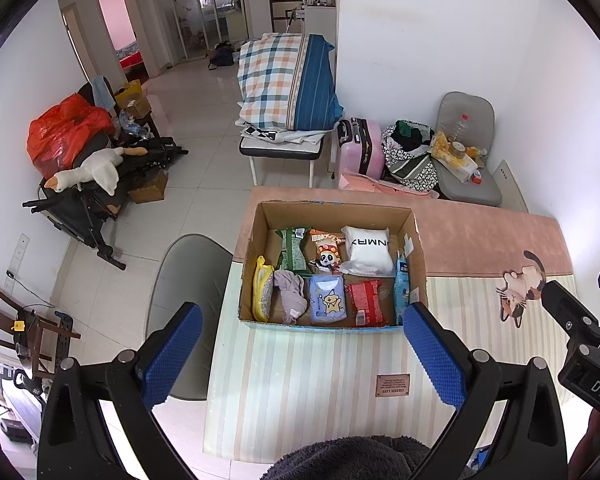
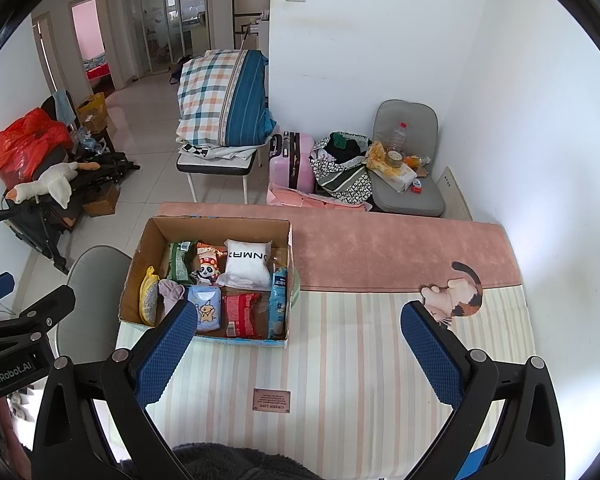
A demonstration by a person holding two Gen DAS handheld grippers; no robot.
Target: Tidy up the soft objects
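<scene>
— Dark fuzzy fabric [image 1: 352, 458] sits right under the lens in both wrist views, at the bottom edge. What is it?

— Can't tell; only a grey, fleecy edge shows. Just past it, the left gripper [image 1: 300, 328] has its jaws spread wide with nothing between them, and the right gripper [image 2: 296, 326] is the same: jaws apart, empty.

— And under them?

— Both hover over a surface covered by a striped mat [image 1: 320, 380], pale green and pink stripes, with a small brown label [image 2: 271, 400] sewn near the front. Farther back the mat turns plain pink, and a cat figure [image 2: 458, 294] lies at the seam, toward the right.

— Where are the soft things?

— Inside an open cardboard box [image 1: 418, 240] standing on the mat. Front row: a yellow pouch [image 1: 262, 292] at the left wall, a crumpled lilac cloth [image 1: 290, 294] touching it, a blue tissue pack [image 1: 327, 300], a red packet [image 1: 366, 304], and a light blue pack [image 1: 401, 292] upright against the right wall. Back row: a green packet [image 1: 294, 250], a panda snack bag [image 1: 326, 250], and a white pillow pack [image 1: 368, 252].

— Beyond that?

— A grey chair [image 2: 406, 160] loaded with clutter, a pink suitcase [image 2: 292, 162], and a plaid bundle [image 2: 224, 100] on a bench.
</scene>
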